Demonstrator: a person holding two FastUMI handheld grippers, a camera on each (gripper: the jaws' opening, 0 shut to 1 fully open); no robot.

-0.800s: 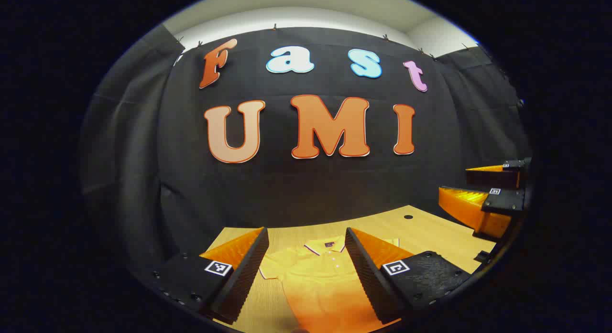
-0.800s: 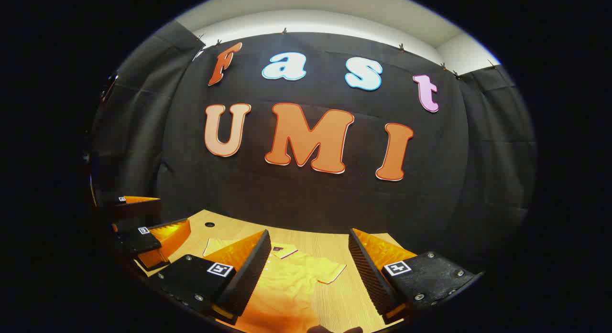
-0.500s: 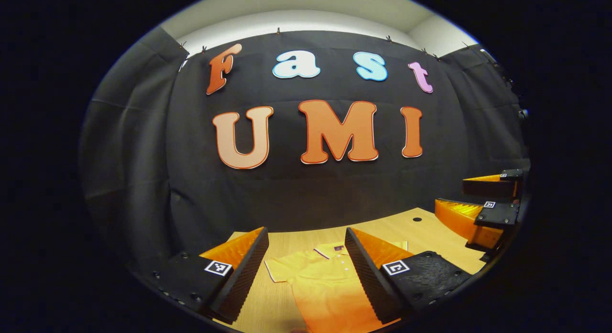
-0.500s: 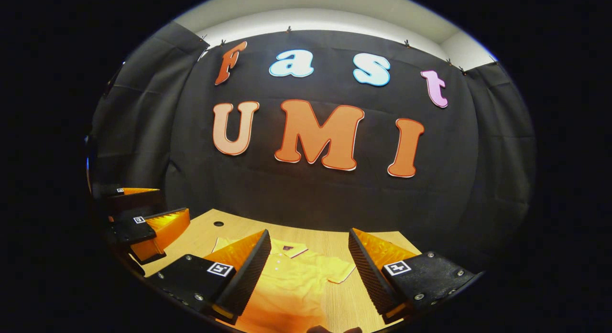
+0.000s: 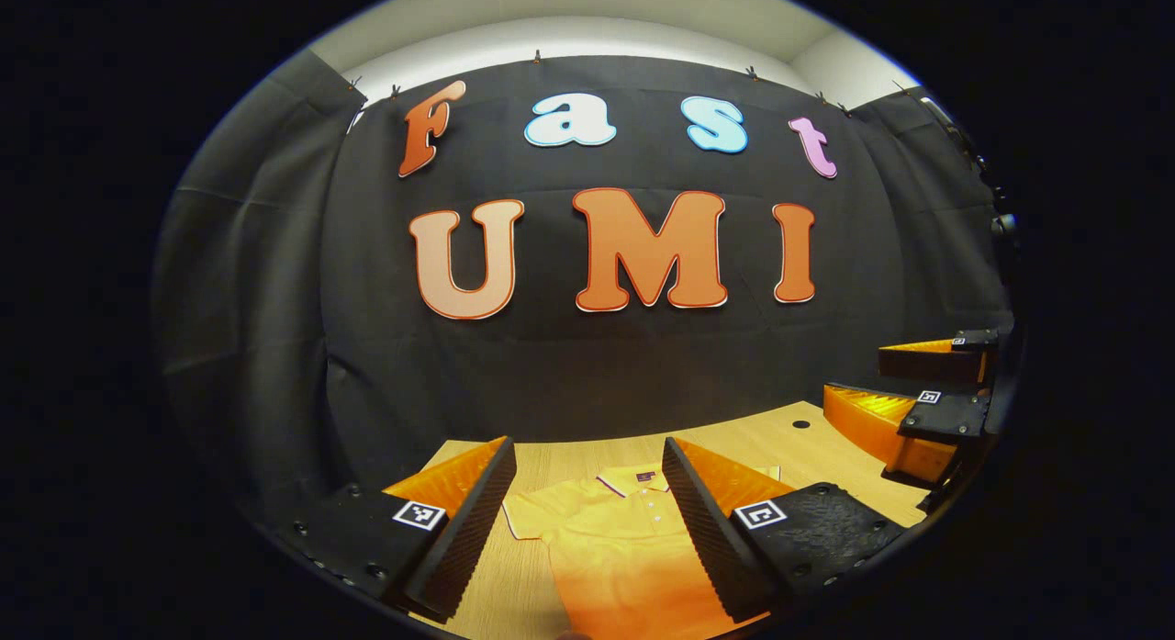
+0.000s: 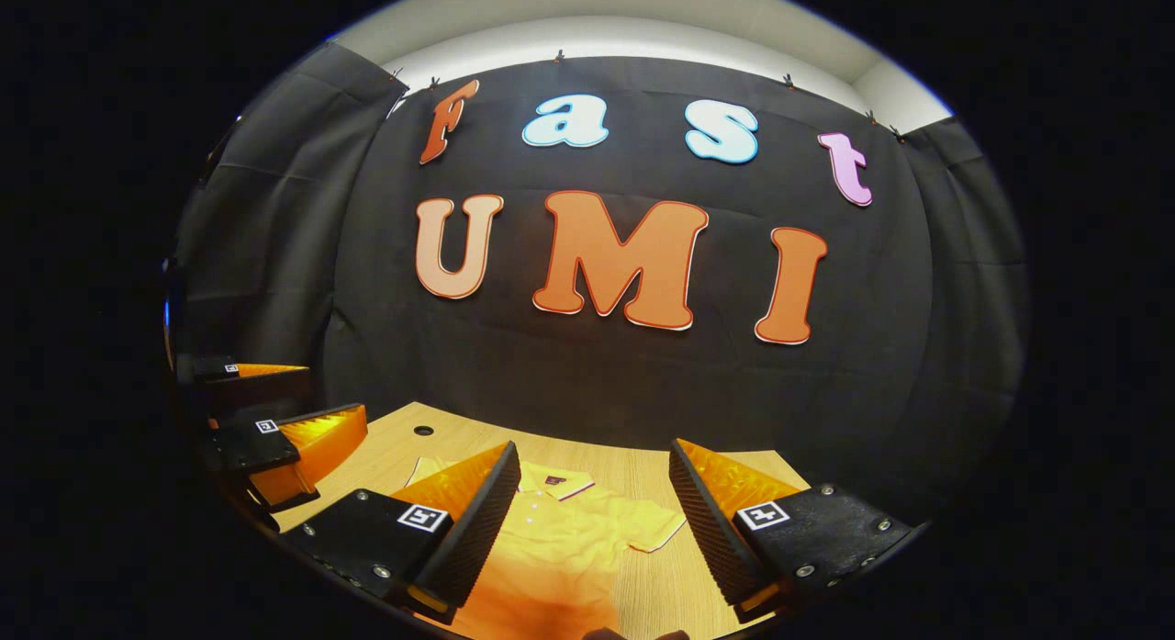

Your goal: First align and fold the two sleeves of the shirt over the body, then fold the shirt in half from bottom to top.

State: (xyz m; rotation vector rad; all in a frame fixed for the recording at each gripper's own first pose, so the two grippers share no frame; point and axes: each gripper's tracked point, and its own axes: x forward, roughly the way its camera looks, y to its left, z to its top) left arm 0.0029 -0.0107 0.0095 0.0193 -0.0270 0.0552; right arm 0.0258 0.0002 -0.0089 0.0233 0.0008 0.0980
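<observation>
A yellow polo shirt [image 5: 606, 539] lies flat on the wooden table [image 5: 826, 447], collar toward the far wall, both short sleeves spread out. In the left gripper view my left gripper [image 5: 587, 521] hangs open above the shirt's left part, holding nothing; the right gripper [image 5: 904, 392] shows at the right edge, open. In the right gripper view the shirt [image 6: 578, 539] lies below my open right gripper [image 6: 592, 521], its right sleeve [image 6: 656, 530] between the fingers; the left gripper [image 6: 266, 410] shows at the left edge.
The table [image 6: 725, 461] ends at the black cloth wall close behind the collar. A small dark round hole [image 5: 800, 423] sits in the tabletop at the back; it is also in the right gripper view [image 6: 423, 431].
Both views have shifted slightly; the shirt sits a little more to the right between the fingers than before. Both grippers stay open and hold nothing.
</observation>
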